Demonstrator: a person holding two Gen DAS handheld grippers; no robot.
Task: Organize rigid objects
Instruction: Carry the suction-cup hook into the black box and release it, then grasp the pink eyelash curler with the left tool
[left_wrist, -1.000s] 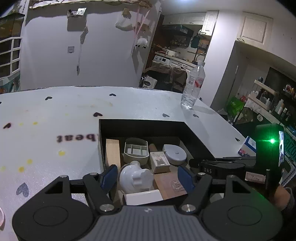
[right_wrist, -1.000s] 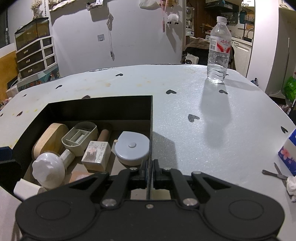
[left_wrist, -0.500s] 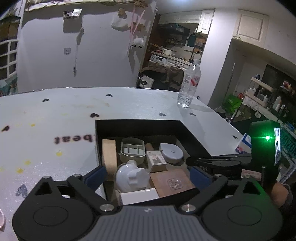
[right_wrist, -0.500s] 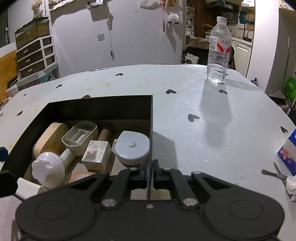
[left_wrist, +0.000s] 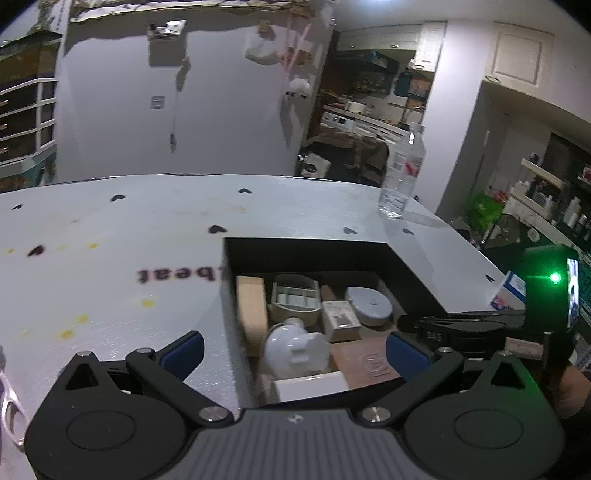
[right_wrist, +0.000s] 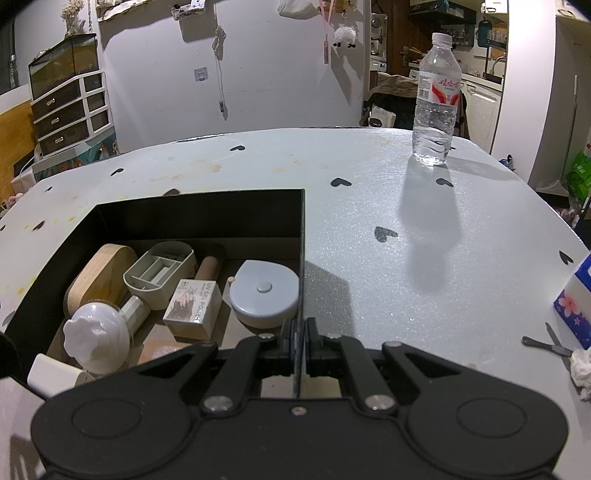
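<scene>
Black cardboard walls frame the box sunk among heart prints on the pale table, where a person's two handheld claws work at tidying hard odds and ends. The right gripper is pinched flat on the box's right wall, apparently steadying it. The left gripper hovers at the box's near edge, its blue pads spreading to their widest with nothing pressed between them; the white knob lies on its side below the gap, free of both pads.

Inside, from the right wrist view, sit a wood block against the left wall, a beige tray, a small carton, a grey round case hard by the clamped wall, and a white slab at the near corner. A water bottle stands well apart at the far right, with a tissue pack and a thin tool near the right edge.

The step in hand reads as letting go and backing out. Done well, the left claw would lift straight up and clear before swinging away, so neither pad nudges the knob, which looks apt to roll, or catches the near wall. The right claw's hold on the wall should probably stay until that exit is clean.
</scene>
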